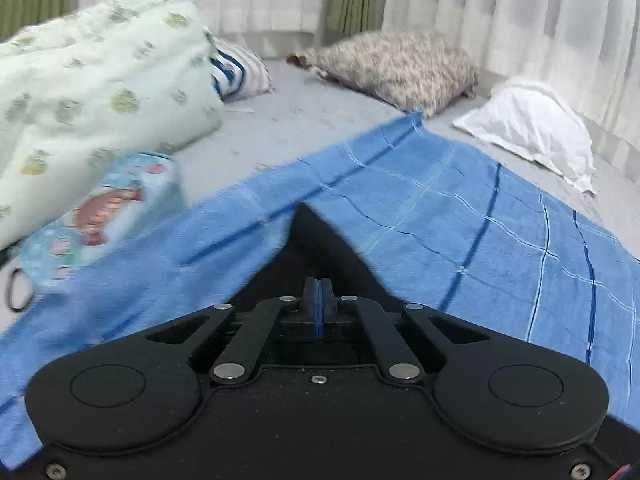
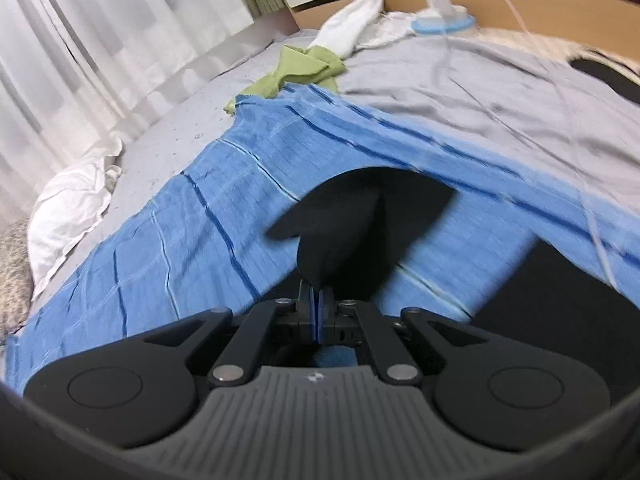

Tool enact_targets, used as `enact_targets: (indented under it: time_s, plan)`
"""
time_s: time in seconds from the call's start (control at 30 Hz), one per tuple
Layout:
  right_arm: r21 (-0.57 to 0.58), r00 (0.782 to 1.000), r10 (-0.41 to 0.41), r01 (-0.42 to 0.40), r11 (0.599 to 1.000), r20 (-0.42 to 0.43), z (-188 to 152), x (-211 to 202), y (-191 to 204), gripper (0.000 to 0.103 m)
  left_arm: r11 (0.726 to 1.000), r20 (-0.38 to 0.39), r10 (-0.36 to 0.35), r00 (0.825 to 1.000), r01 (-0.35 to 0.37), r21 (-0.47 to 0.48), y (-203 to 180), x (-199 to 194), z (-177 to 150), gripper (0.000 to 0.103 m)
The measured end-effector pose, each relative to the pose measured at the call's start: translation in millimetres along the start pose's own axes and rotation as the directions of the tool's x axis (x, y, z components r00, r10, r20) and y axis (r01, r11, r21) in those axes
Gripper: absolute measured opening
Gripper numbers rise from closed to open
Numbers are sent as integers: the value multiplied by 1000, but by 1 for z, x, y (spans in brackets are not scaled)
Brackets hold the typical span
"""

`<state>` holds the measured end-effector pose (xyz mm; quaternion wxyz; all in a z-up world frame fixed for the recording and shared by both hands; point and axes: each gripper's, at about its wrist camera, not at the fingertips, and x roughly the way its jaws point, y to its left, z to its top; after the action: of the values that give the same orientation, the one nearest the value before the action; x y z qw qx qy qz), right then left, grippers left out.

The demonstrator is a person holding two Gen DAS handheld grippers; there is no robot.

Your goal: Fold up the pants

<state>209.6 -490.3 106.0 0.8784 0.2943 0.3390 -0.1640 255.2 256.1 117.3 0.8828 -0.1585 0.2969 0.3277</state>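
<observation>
As both grippers pinch black pants (image 2: 360, 208), the cloth hangs limp: soft, light. Left gripper (image 1: 318, 296) and right gripper (image 2: 316, 300) are clamped on edges; best hold there, over the blue cloth (image 1: 460, 208).

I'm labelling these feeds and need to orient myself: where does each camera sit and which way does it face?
Left wrist: on the left gripper, shut on black pants, angled down across the blue blanket toward pillows and curtains.
Right wrist: on the right gripper, shut on pants, angled down across the bed toward a green cloth and the headboard.
Shared: blanket, pants, white pillow. Only the grippers show; no hands.
</observation>
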Motion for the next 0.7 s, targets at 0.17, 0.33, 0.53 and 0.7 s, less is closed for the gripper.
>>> enact_targets:
  time_s: [0.17, 0.33, 0.53, 0.7]
  plan:
    - [-33, 1000, -7, 7, 999, -10, -35, -32, -30, 3, 979, -97, -200, 975, 196, -45, 37, -13, -15, 8]
    - [-59, 1000, -22, 21, 998, -8, -47, -45, -41, 3, 969, -96, -246, 964, 244, -34, 26, -13, -14, 55]
    - [-139, 999, -45, 47, 989, 21, -57, -48, -41, 4, 975, -120, -220, 968, 214, -65, -3, 21, -12, 84]
    - [-172, 998, -65, 66, 983, 14, -60, -43, -50, 4, 986, -145, -163, 976, 155, -66, -33, 62, -12, 98]
